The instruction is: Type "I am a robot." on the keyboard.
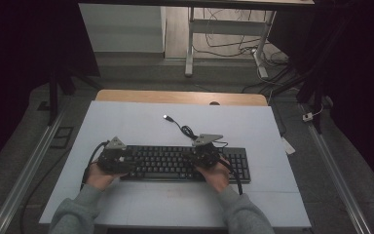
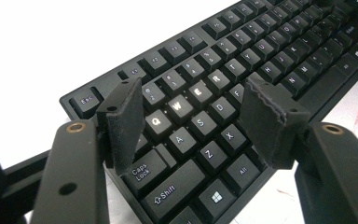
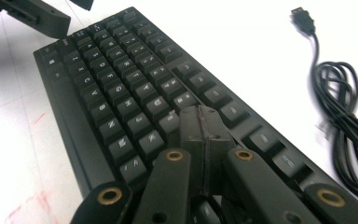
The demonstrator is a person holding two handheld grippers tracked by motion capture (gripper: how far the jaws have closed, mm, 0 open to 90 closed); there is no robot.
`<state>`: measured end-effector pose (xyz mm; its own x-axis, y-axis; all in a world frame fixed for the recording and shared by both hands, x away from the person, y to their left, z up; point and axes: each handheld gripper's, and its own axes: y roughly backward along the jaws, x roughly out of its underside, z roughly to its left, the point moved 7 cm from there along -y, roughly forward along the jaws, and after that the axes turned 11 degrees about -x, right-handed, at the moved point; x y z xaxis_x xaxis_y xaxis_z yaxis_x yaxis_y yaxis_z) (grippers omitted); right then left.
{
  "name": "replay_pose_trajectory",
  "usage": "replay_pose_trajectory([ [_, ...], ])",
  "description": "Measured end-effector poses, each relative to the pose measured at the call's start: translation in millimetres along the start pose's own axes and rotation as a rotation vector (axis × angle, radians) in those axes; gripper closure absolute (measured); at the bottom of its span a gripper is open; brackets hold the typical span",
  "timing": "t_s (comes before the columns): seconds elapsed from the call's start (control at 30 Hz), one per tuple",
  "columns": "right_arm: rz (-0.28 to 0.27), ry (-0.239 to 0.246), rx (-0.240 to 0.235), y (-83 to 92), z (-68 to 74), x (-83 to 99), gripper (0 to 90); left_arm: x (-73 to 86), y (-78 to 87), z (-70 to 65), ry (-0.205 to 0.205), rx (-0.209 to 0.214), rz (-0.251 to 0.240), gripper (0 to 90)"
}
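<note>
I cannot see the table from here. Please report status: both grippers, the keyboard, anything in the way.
Left gripper open over Q-W-E keys. Right gripper shut, tips at keyboard. Coiled USB cable lies behind, apart.

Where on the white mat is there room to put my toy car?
The best bare patch is the far left of the white mat, beyond the keyboard and left of the USB plug. The far right corner beyond the coiled cable is bare too. It is crowded mid-mat, where both tongs, left and right, sit over the keys.
</note>
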<state>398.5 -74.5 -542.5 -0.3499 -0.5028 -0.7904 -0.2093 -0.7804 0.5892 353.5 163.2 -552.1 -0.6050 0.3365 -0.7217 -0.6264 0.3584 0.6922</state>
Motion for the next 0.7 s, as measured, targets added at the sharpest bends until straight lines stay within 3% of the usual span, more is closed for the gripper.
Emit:
replay_pose_trajectory([
  [0.17,-0.013,-0.012,0.03,17.0,-3.0,9.2,66.6,-0.2,-0.3,-1.2,-0.004,-0.003,0.0,38.8],
  [0.27,-0.037,-0.015,0.043,26.7,-4.6,12.6,58.4,-0.3,-0.1,-1.5,-0.005,-0.003,-0.001,38.7],
  [0.47,-0.042,-0.016,0.047,40.9,-5.5,21.1,51.2,0.1,-0.1,0.6,0.0,-0.005,0.0,38.6],
  [0.7,-0.048,-0.012,0.048,54.8,-5.5,31.5,49.5,-0.2,1.2,1.5,0.001,-0.009,-0.007,38.7],
])
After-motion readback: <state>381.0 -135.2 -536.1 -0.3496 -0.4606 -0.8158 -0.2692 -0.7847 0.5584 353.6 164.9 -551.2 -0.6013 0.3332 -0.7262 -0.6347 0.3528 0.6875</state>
